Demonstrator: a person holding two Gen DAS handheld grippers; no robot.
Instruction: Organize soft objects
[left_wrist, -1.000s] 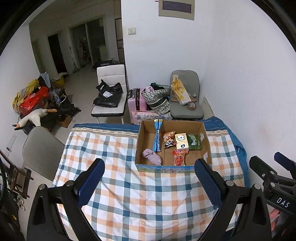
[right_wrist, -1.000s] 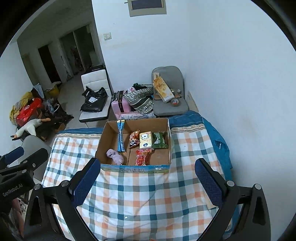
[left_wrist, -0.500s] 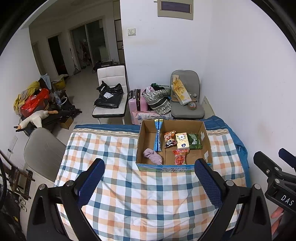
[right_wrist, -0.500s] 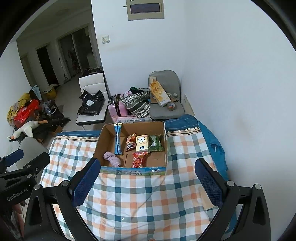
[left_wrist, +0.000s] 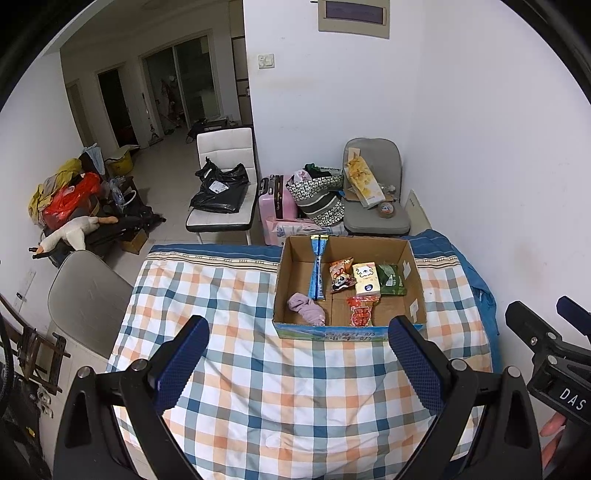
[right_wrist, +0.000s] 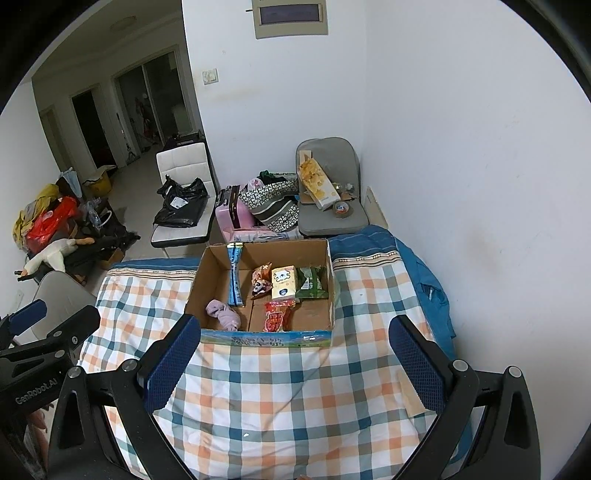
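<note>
Both grippers are hanging wide open over the checked tablecloth (left_wrist: 258, 387) with nothing between the fingers. Left gripper (left_wrist: 299, 363) and right gripper (right_wrist: 295, 363) sit side by side, well back from the cardboard box (left_wrist: 415, 280), which stands at the far end of the table near the wall.

All the soft stuff I can see is inside that box: a crumpled pink cloth (left_wrist: 307, 309) in the near-left corner, a long blue packet (left_wrist: 317, 269) leaning up the left part, then a panda snack bag (left_wrist: 341, 275), a yellow tissue pack (left_wrist: 365, 278) and a green packet (left_wrist: 391, 280) in a row toward the back, and a red snack packet (left_wrist: 361, 312) lying in front of them. Nothing is loose on the cloth itself as far as I can tell.

My read: either the sorting is basically done and the hands are just parked, or it's the very start and things come out of the box. Can't tell which from this.

If there's more to do, the next move means reaching forward over the near wall of the box and coming down from above. The pink cloth looks like the easiest grab since it's closest. Those packets are thin and crinkly, so pinch an edge rather than the flat face, and watch the box doesn't slide on the cloth.
</note>
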